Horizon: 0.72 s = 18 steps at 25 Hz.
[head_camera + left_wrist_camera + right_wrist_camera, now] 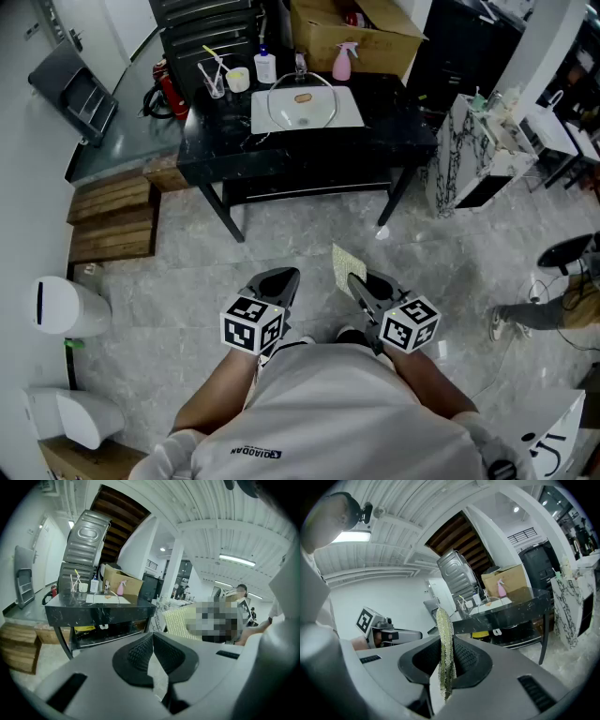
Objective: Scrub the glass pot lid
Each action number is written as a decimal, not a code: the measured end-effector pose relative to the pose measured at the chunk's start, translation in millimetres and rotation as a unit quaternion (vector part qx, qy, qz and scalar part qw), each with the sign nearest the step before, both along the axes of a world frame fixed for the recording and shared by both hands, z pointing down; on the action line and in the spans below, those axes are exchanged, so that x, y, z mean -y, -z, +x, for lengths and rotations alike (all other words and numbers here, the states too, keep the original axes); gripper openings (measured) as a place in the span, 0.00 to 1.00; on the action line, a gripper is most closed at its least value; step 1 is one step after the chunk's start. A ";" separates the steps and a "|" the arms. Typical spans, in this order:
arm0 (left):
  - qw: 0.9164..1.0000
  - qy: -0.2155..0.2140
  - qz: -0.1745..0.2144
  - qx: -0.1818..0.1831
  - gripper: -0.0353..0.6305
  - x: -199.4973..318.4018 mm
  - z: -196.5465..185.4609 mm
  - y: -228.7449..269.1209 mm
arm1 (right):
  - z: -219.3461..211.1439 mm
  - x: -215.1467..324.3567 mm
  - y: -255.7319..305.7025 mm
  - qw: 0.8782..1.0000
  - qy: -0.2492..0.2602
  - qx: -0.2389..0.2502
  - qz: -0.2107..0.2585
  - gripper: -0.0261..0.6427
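**Pad pinched, lid well off on the table**

My right gripper is clamped on a thin yellow-green scrub pad, gripped at its lower edge only, so it could fold or slip once I press. My left gripper has its jaws pressed together, nothing between them. The glass pot lid lies on a white mat on the black table, upper centre of the head view, well apart from both grippers; unsteadied, it may skid. Head view shows the lid's outline; right gripper view shows the pad edge-on, lid probably just a glint
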State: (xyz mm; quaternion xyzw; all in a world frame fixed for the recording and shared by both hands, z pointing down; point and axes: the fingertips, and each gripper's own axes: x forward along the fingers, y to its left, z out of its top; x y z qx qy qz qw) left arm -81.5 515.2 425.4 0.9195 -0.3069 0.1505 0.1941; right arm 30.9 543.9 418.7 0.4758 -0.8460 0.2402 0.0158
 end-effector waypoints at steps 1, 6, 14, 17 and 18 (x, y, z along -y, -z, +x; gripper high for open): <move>1.000 0.000 -0.001 -0.001 0.08 -0.6 0.0 0.4 | -0.1 -0.3 0.7 1.000 0.000 0.000 0.001 0.17; 1.000 0.000 0.001 -0.001 0.08 -1.7 0.5 0.8 | -0.2 -0.7 1.0 1.000 0.001 0.000 0.002 0.16; 1.000 -0.002 -0.005 -0.003 0.08 1.0 -0.5 1.8 | -4.9 0.9 4.0 1.000 0.006 0.003 0.004 0.17; 1.000 -0.001 -0.009 -0.003 0.08 2.7 -0.3 0.2 | -8.6 2.3 6.2 1.000 0.012 0.011 0.004 0.17; 1.000 -0.002 -0.007 -0.001 0.08 3.0 0.0 -0.5 | -9.0 3.0 6.4 1.000 0.013 0.010 0.004 0.17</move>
